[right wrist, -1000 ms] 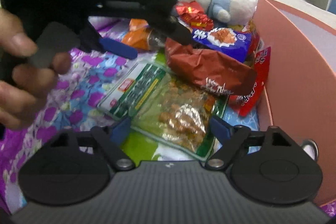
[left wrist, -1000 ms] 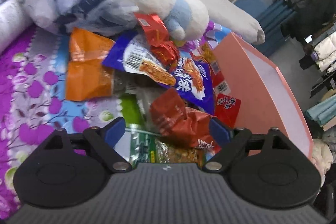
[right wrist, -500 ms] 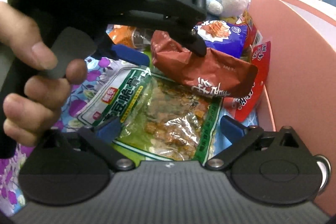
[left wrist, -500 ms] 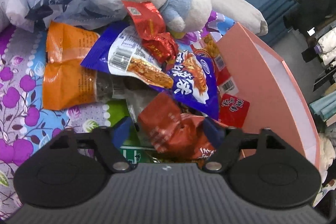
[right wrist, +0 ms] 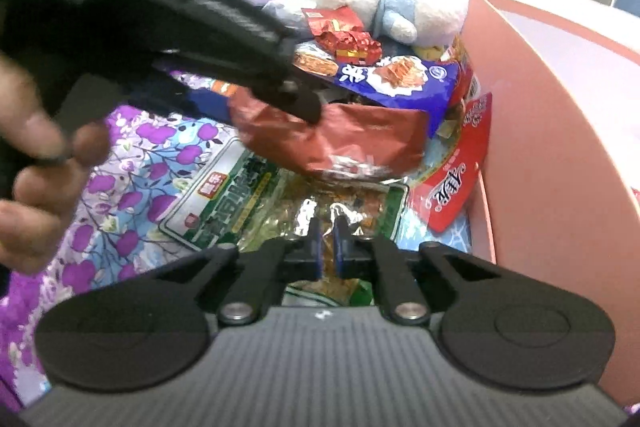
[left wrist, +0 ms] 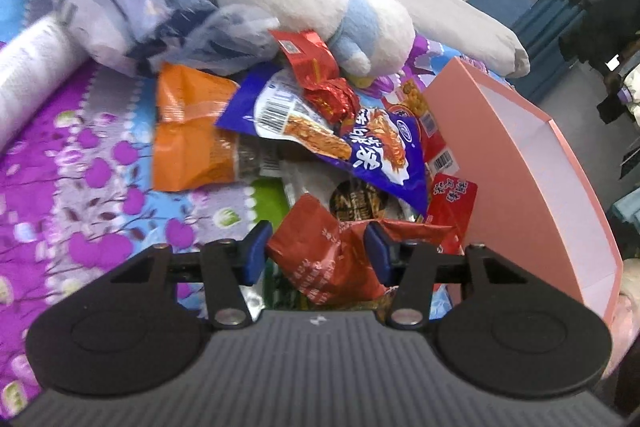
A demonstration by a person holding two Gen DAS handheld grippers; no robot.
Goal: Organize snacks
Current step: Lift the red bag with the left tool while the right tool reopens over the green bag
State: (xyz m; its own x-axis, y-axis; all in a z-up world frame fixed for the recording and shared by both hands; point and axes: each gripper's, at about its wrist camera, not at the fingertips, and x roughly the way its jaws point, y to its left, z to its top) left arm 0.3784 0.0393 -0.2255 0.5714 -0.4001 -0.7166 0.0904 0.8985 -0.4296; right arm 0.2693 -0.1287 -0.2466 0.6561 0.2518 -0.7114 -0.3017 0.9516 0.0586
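Left gripper [left wrist: 316, 251] fingers just narrowed, pinching dark-red snack bag [left wrist: 324, 263]; right gripper [right wrist: 325, 241] fingers snapped together on green peanut packet [right wrist: 280, 211] foil.

The left claw [left wrist: 316, 253] points steeply downward, and its jaws have just been closing; the blue pads [left wrist: 254, 253] now press on either side of a crumpled red packet [left wrist: 328, 267]. A hand [right wrist: 36, 179] grips its black handle, thumb and finger on the trigger. The right claw [right wrist: 325, 247] also tilts downward, its pads brought almost together, pinching the foil of a green packet [right wrist: 248, 203] beneath.
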